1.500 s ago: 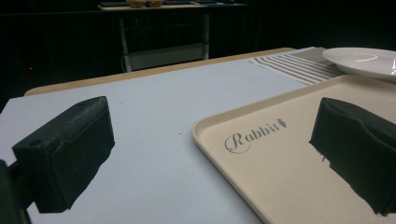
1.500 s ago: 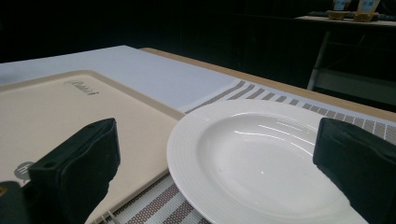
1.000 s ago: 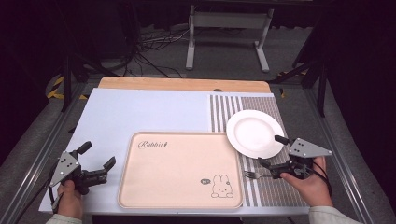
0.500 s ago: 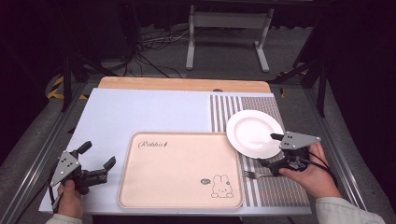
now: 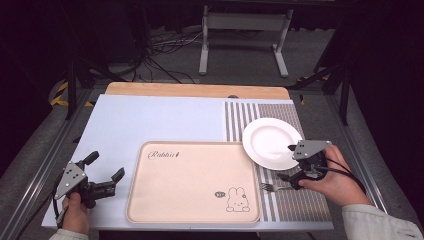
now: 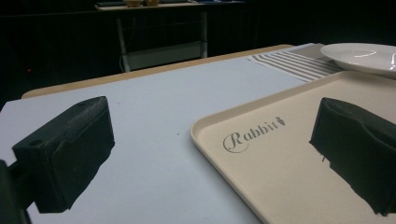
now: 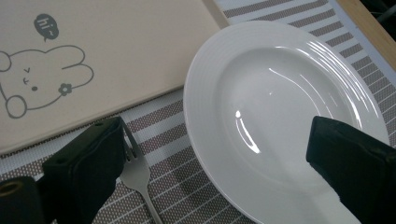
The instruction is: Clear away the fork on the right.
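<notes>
Right gripper (image 5: 291, 162) gapes over plate (image 5: 270, 141) rim — fork (image 5: 274, 187) beside.

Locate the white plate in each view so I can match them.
High view: white plate right of centre, on the striped mat, just ahead of the right gripper.
Left gripper view: top right corner, beyond the tray.
Right gripper view: centre right, between the open jaws.
Shared landmark: the beige tray, whose edge runs beside the plate.
</notes>
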